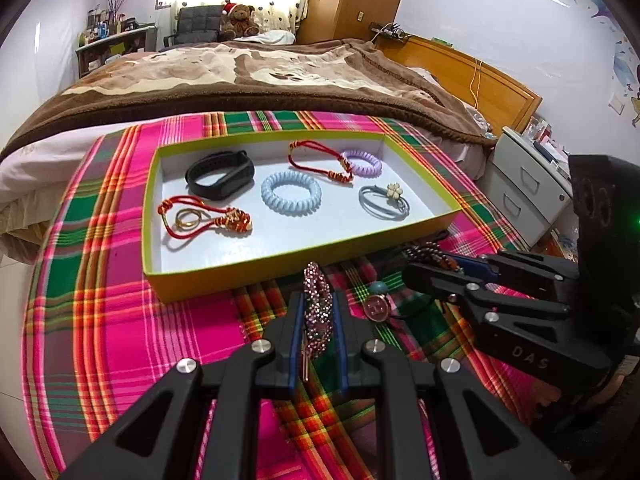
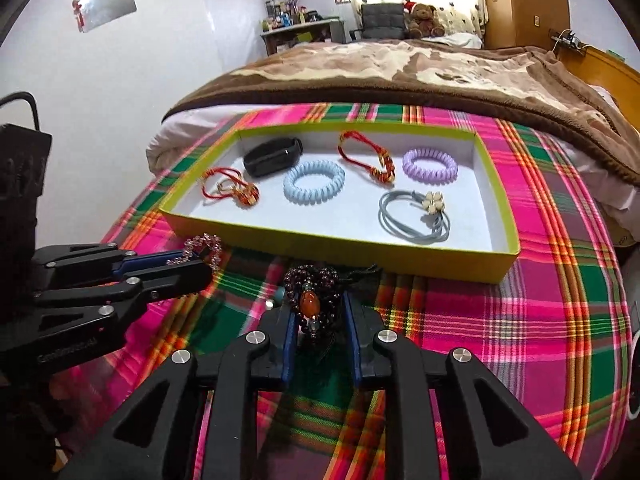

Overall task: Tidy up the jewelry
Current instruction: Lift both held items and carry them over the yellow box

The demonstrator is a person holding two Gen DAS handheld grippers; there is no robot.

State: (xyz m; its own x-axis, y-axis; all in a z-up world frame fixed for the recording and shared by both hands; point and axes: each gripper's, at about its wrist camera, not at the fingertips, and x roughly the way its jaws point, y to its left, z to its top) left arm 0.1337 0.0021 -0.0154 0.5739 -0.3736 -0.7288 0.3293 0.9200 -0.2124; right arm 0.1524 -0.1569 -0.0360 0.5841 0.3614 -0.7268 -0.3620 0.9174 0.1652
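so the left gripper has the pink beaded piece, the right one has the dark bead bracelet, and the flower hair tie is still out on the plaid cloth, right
Not quite. The flower hair tie lies inside the yellow-green tray, not on the plaid cloth, as the right wrist view shows. The rest holds: the left gripper is shut on the pink beaded piece, and the right gripper has the dark bead bracelet between its fingers.

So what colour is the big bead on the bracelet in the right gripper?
Orange-red, on the dark bead bracelet; the right wrist view shows it best.
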